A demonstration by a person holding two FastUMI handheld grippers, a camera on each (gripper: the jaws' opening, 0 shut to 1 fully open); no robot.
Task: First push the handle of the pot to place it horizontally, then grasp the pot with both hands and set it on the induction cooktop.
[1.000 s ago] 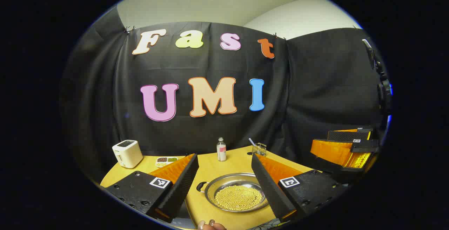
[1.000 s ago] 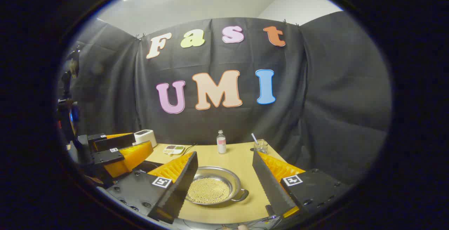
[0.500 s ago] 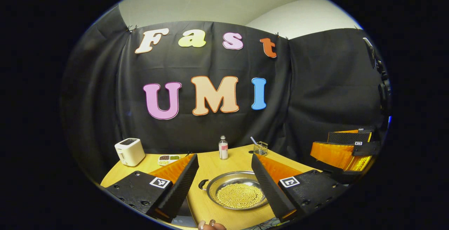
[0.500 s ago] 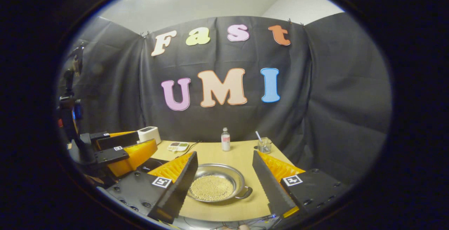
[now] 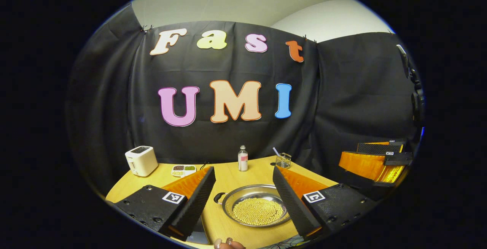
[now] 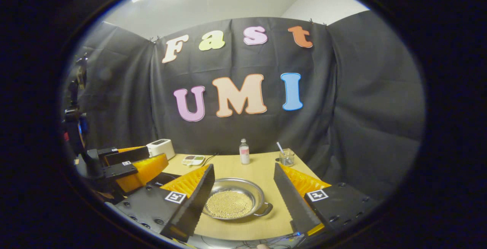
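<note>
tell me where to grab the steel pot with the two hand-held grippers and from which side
Probably by its two small loop handles, one hand-held gripper on each. The pot is shallow, wide and full of small yellow beads, so its rim offers little. The left handle juts toward the left hand-held gripper; the right handle toward the right hand-held gripper. Come in low from the outer sides.

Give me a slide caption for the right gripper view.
Open right tool poised above steel pot of yellow beads on the wooden table.
</note>
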